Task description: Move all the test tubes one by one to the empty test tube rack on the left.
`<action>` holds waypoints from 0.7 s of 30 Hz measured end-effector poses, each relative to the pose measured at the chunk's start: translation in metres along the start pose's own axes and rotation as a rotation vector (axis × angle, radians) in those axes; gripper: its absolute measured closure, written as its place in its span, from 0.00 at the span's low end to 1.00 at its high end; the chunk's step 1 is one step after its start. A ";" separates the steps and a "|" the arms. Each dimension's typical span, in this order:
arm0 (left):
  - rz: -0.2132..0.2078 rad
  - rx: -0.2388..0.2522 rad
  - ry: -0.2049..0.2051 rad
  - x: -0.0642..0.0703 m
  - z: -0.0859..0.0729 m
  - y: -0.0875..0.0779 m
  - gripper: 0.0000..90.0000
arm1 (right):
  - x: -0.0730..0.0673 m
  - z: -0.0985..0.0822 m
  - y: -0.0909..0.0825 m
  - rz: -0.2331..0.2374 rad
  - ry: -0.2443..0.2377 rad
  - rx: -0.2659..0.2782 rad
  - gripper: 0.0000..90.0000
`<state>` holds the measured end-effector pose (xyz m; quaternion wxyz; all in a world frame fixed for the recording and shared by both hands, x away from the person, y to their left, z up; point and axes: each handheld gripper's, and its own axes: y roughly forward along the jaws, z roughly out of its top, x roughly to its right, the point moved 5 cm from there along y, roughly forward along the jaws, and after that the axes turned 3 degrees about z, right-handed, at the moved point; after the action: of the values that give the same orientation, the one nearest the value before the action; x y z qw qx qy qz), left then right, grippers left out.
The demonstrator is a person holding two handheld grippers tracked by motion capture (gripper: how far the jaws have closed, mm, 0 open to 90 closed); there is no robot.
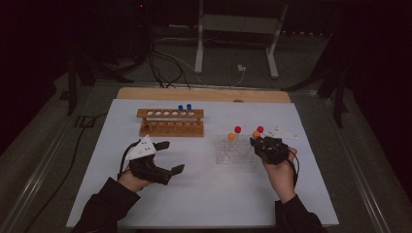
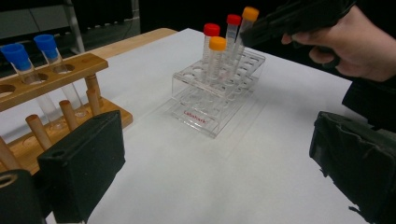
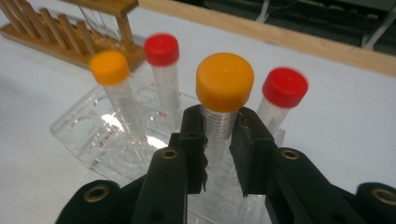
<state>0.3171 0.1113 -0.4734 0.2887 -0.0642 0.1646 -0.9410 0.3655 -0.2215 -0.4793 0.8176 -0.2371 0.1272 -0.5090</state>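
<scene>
In the right gripper view, the lower part of the orange-capped tube point(image 3: 219, 126) is hidden between the right tongs point(image 3: 218, 154), and the wooden rack point(image 3: 60, 32) is cut off by the top edge. The red caps point(image 3: 285, 87) look blurred. In the left gripper view, the left tongs point(image 2: 215, 163) run off the bottom edge, and the clear rack's point(image 2: 210, 100) red lettering is too small to read.

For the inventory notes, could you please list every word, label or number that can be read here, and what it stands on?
"LabsMark", or close to it: small red print, slightly blurred, on the front edge of the clear plastic rack.
Graduation lines and red marks on the orange-capped tube in the right gripper: too blurred to read.
Wooden rack and blue-capped tubes: no text visible.
</scene>
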 end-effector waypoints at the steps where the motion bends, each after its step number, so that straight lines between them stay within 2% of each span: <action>1: 0.001 -0.002 0.001 0.000 0.000 0.000 0.05 | 0.000 0.002 -0.002 -0.002 -0.003 0.008 0.83; 8: -0.010 -0.012 0.007 0.002 0.000 0.001 0.05 | -0.004 0.013 -0.020 -0.010 -0.023 0.062 0.83; 12: -0.021 -0.014 0.008 0.003 0.000 0.001 0.05 | -0.011 0.019 -0.028 -0.005 -0.039 0.090 0.83; 18: -0.027 -0.018 0.008 0.005 0.002 0.000 0.05 | -0.027 0.027 -0.039 0.043 -0.066 0.116 0.83; 21: -0.038 -0.015 0.012 0.007 0.005 -0.001 0.05 | -0.038 0.030 -0.043 0.088 -0.073 0.118 0.83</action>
<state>0.3121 0.1065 -0.4682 0.2693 -0.0636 0.1720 -0.9454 0.3285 -0.1960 -0.4330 0.8559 -0.2010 0.0771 -0.4702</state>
